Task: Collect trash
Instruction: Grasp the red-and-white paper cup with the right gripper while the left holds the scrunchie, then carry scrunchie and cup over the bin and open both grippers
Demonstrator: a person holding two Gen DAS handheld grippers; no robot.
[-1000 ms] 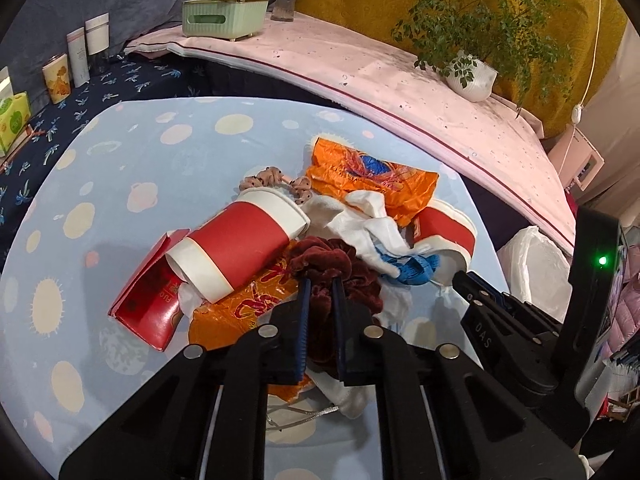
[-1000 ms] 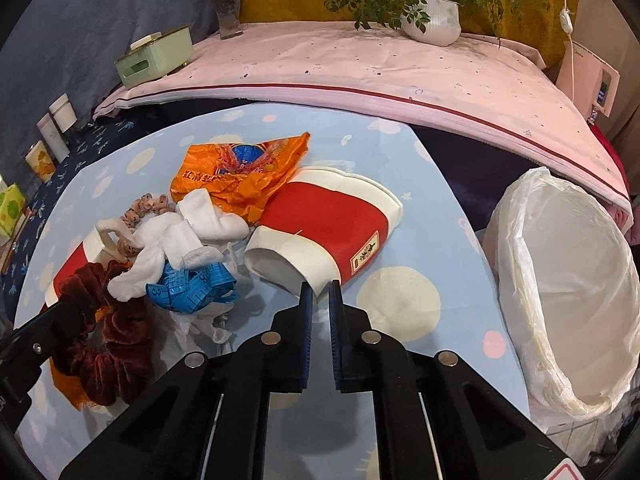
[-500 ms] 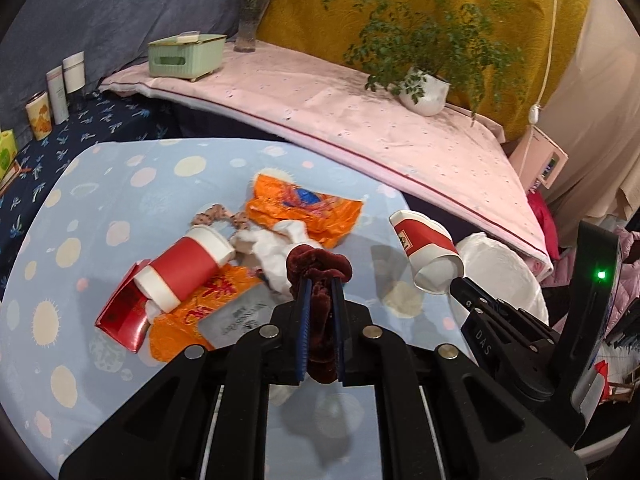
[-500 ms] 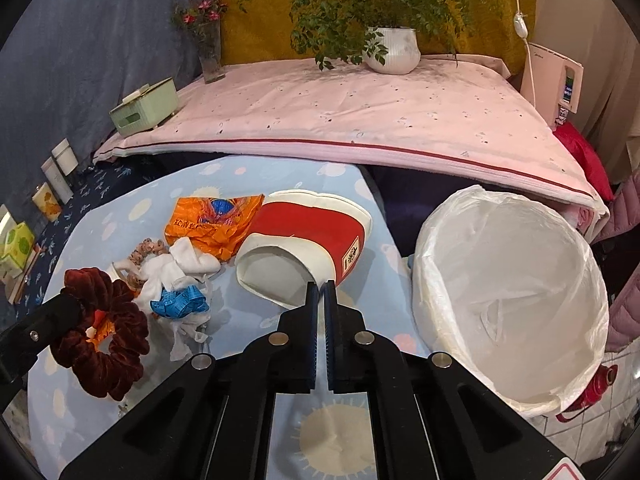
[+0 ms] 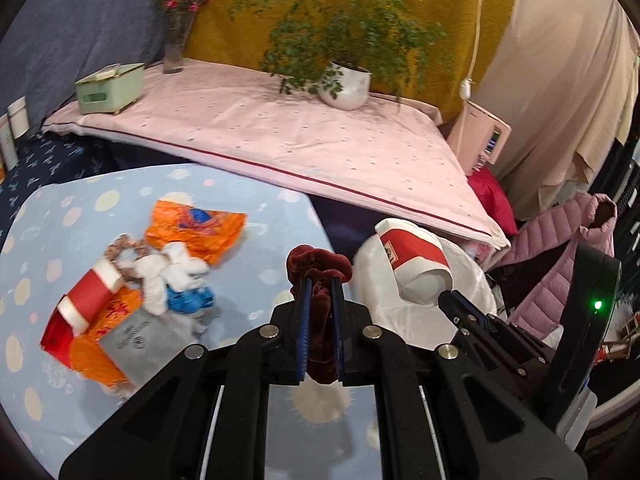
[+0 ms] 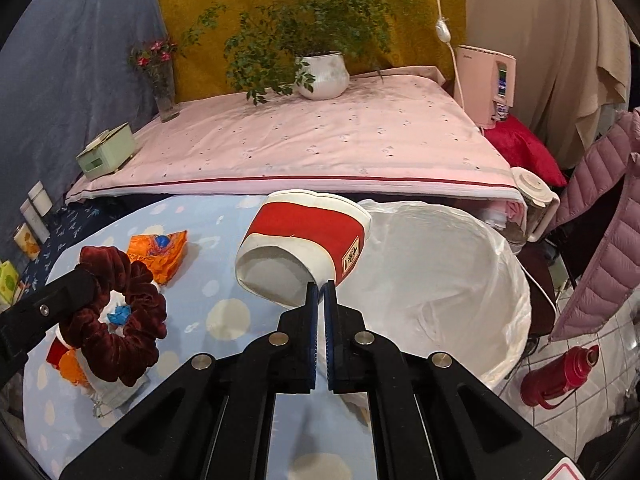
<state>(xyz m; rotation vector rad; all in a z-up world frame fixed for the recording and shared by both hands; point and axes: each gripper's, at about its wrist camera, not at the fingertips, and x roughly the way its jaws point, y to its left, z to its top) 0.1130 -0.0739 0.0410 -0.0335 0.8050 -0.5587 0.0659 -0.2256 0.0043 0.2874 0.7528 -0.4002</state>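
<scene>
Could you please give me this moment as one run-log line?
left gripper: shut on scrunchie | right gripper: shut on paper cup rim | cup at bin bag edge

Plush velvet scrunchie (image 6: 114, 320), matt paper cup (image 6: 304, 248), thin glossy bin liner (image 6: 448, 272), perhaps plastic.

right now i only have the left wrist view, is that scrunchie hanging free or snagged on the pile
Observer: Free. In the right wrist view the scrunchie hangs as an open loop from the left gripper, off the blue tablecloth.
Operator: how is the right gripper holding the cup
Observer: The right gripper is shut on the rim of the red paper cup, mouth facing the camera.
Operator: anything in the bin yet
Observer: The white bag-lined bin gapes open, and the part I see holds nothing.
</scene>
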